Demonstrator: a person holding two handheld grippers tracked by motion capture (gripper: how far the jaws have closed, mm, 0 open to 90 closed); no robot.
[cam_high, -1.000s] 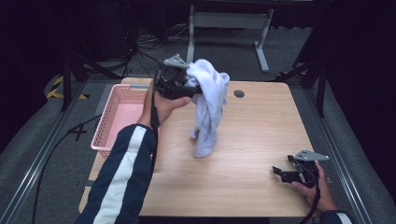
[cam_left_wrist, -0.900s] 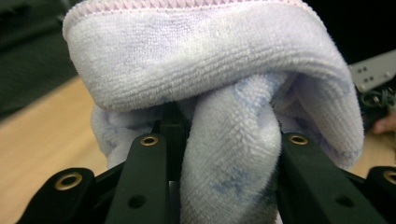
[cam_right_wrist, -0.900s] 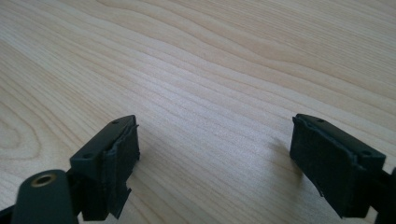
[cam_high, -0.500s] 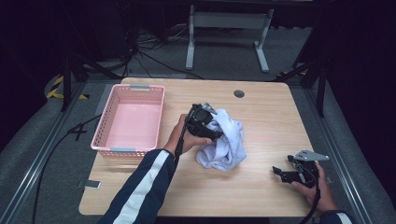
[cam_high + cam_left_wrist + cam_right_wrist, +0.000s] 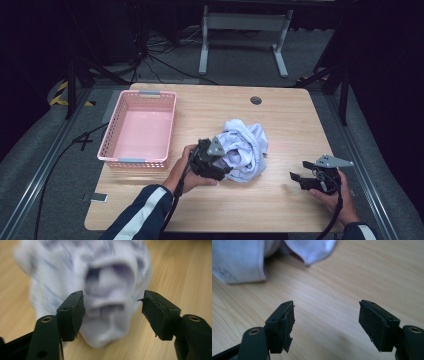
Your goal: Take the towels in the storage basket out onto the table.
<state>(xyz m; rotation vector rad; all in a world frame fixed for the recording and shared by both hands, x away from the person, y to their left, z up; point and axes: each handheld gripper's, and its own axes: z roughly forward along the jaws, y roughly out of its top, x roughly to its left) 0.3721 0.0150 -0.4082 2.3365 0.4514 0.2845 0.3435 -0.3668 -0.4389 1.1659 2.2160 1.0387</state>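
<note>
A crumpled pale lilac-white garment (image 5: 245, 149) lies in a heap on the wooden table (image 5: 280, 110), near its middle. My left gripper (image 5: 226, 169) is at the heap's near-left edge, jaws open. In the left gripper view the blurred cloth (image 5: 100, 277) sits just beyond and between the open jaws of the left gripper (image 5: 113, 305); nothing is clamped. My right gripper (image 5: 296, 179) rests low on the table to the right, open, apart from the cloth. In the right gripper view, the right gripper (image 5: 325, 315) frames bare wood, with the cloth's edge (image 5: 244, 257) farther off.
A pink plastic basket (image 5: 115, 150) stands at the table's left side with nothing visible inside it. A round cable hole (image 5: 256, 100) is near the far edge. Metal frame legs (image 5: 205, 40) and cables lie on the floor beyond the table.
The left gripper carried the hanging garment down from near the basket to the table's middle, let it drop into a heap and opened. The right gripper stayed in place.
</note>
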